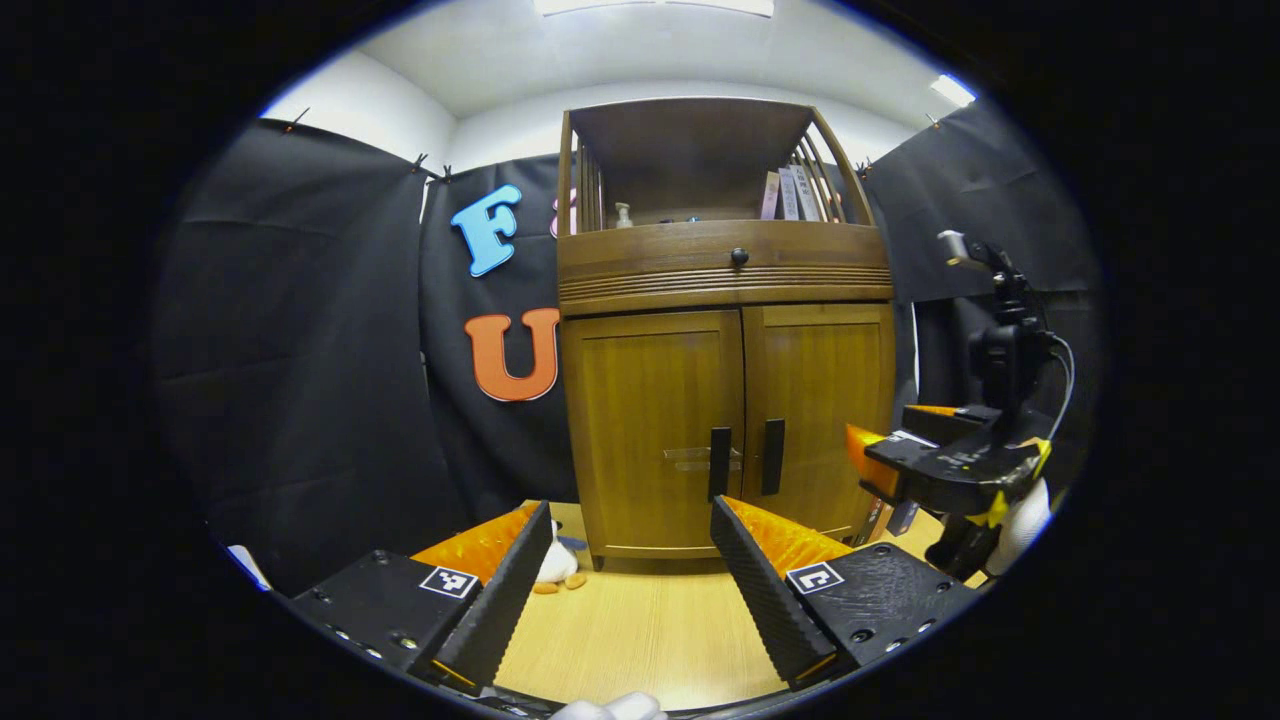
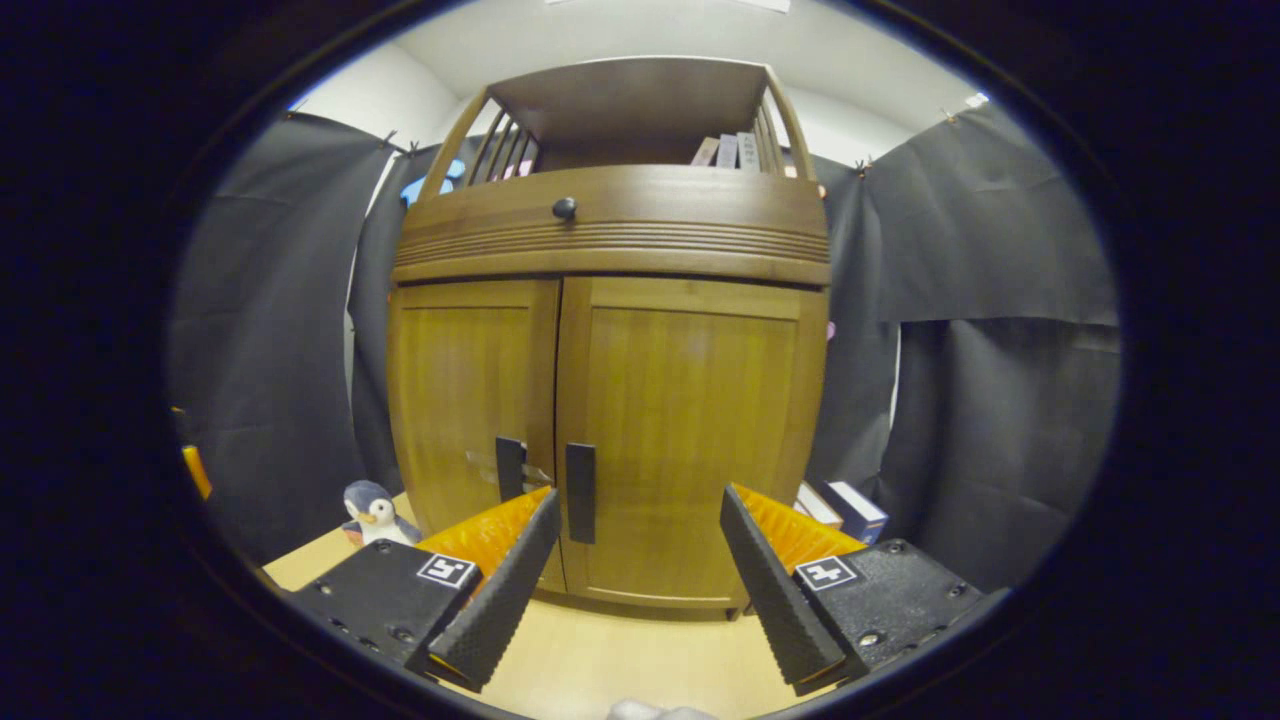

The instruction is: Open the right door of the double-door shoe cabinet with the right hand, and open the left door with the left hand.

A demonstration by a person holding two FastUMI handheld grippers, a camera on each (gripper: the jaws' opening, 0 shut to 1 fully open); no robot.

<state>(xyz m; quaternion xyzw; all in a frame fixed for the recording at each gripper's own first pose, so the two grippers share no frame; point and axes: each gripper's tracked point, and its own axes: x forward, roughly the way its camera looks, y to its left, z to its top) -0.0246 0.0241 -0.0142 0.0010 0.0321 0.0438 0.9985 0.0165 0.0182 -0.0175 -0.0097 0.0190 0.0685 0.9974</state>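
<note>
1. The left tool (image 1: 630, 555) at the bottom of the left gripper view is spread, pinching nothing, short of the cabinet (image 1: 725, 330).
2. The right tool (image 2: 640, 545) at the bottom of the right gripper view is spread too; it also shows at right (image 1: 880, 465) in the left gripper view.
3. Both doors are closed: left door (image 2: 470, 400), right door (image 2: 690, 420), 2 handles (image 2: 580, 492) at mid-frame.
4. A penguin toy (image 2: 372, 512) stands lower left on the counter (image 2: 600, 660).
</note>
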